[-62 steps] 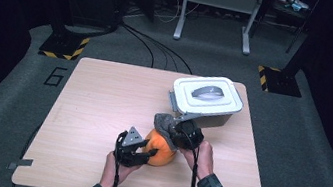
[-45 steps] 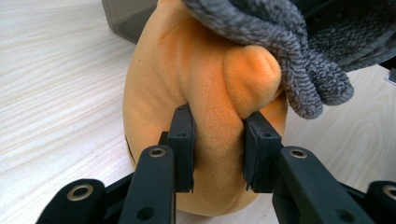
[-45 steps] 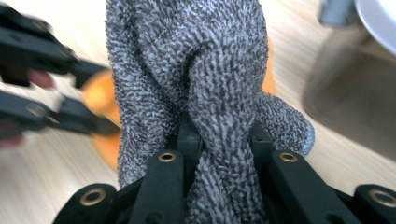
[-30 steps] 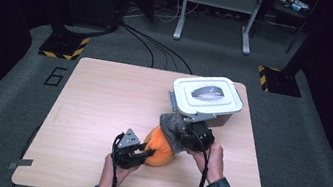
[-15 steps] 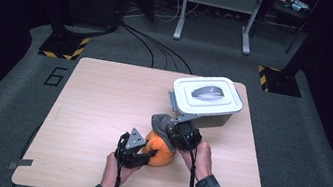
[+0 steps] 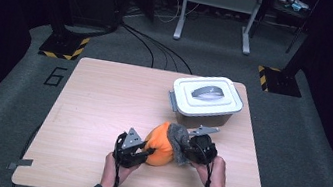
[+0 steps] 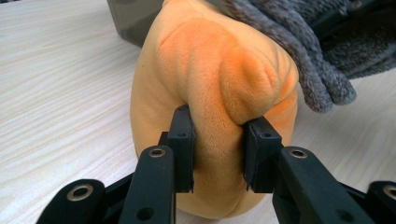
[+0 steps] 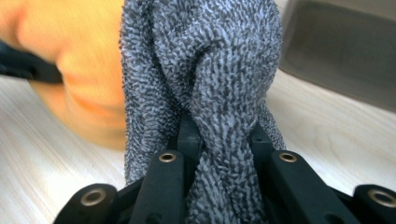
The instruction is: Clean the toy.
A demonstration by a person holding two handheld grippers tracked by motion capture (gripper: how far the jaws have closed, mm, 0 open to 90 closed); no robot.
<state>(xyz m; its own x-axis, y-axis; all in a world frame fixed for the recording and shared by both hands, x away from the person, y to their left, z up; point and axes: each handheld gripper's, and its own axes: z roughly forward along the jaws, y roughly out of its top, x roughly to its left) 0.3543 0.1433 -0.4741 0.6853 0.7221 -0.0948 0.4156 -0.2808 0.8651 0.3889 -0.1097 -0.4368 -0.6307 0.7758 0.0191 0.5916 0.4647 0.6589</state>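
Pulling the fuzzy grey knit cover (image 6: pixel 178 140) off the soft orange plush ball (image 6: pixel 160 144) at the surface's near edge: left gripper (image 7: pixel 217 140) jaws are pinching plush, right gripper (image 8: pixel 219 135) jaws are pinching cover, so I'm reckoning slow, steady tugging works best.

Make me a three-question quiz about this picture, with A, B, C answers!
1. Where is the white-lidded box?
A. on the floor
B. on the table, beyond the orange cushion
C. under the table

2. What colour is the fuzzy cloth?
A. grey
B. red
C. green

3. What is the left hand-held gripper doing?
A. lying open on the table
B. pinching the orange cushion
C. lifting the box lid

Answers: 1 B, the high view shows it on the table behind the cushion. 2 A, the right gripper view shows grey pile. 3 B, both jaws press a fold of orange plush.
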